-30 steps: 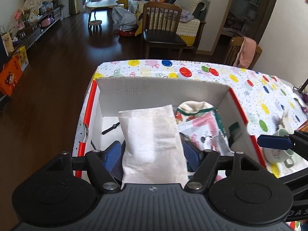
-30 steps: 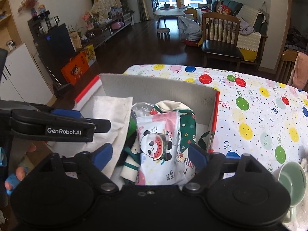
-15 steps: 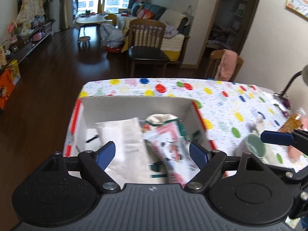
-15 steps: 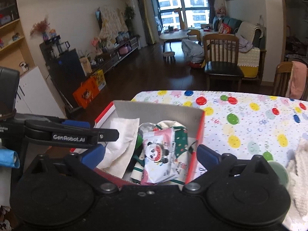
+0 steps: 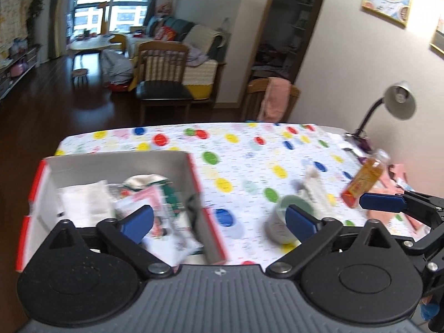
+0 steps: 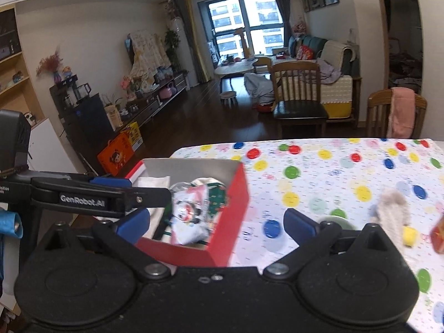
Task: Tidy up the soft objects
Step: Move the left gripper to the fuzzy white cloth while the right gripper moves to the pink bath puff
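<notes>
A red-and-white cardboard box (image 5: 191,166) (image 6: 236,208) stands at the table's left end. In it lie a white pouch (image 5: 83,202), a panda-print packet (image 6: 188,216) and a green-and-white cloth (image 5: 144,180). My left gripper (image 5: 219,222) is open and empty, above the box's right wall. My right gripper (image 6: 216,222) is open and empty, above the box's right edge. A fuzzy beige soft object (image 6: 392,213) lies on the tablecloth to the right, also blurred in the left wrist view (image 5: 313,186).
A green-rimmed mug (image 5: 288,219) stands right of the box. An orange juice bottle (image 5: 360,180) and pink items (image 5: 399,172) lie at the right. A desk lamp (image 5: 396,105) stands at the far right corner. Chairs (image 6: 299,97) stand beyond the dotted tablecloth (image 6: 333,172).
Both grippers have pulled back and up from the box and swung right. The white pouch, held by the left gripper a second ago, now lies in the box.
</notes>
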